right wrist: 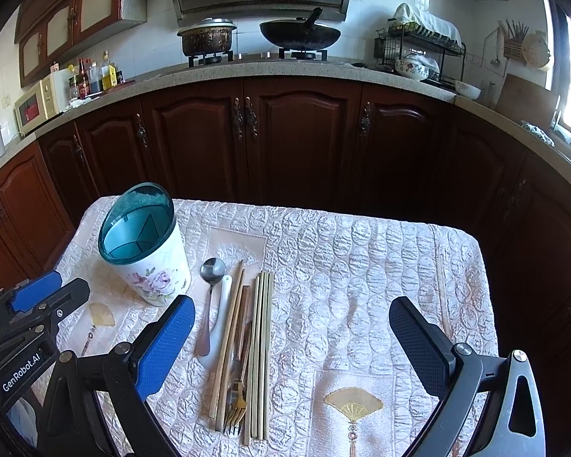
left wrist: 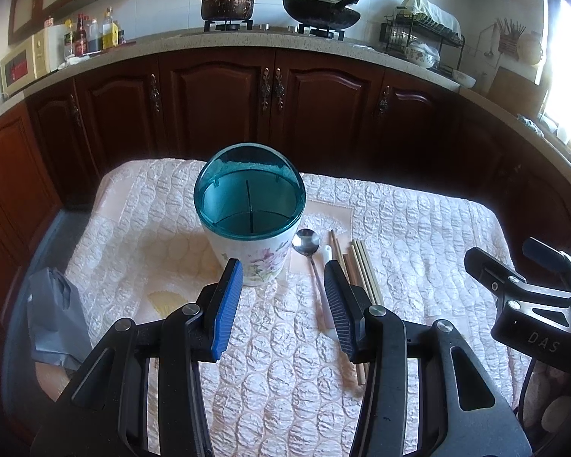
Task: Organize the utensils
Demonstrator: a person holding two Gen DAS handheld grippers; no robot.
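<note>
Nearest the lens, the right gripper hangs wide open and empty over the near part of the table, its blue pads straddling the row of utensils — a stance that reads as lining up for a first pick. The left gripper is open too, less widely, holding nothing, its gap facing the holder, probably to steady it. The utensils lie side by side just right of the holder, all with long axes running from the near edge toward the far edge: the spoon with its bowl at the far end beside the holder's base, a white spoon touching it, then brown chopsticks, a fork with tines toward the near edge, and pale chopsticks. Laid parallel like this, each can be pinched across its shaft. The holder stands upright near the far-left corner, its teal insert split into compartments that look empty — sorting not yet begun. One stray pale stick lies well apart near the right edge.
</note>
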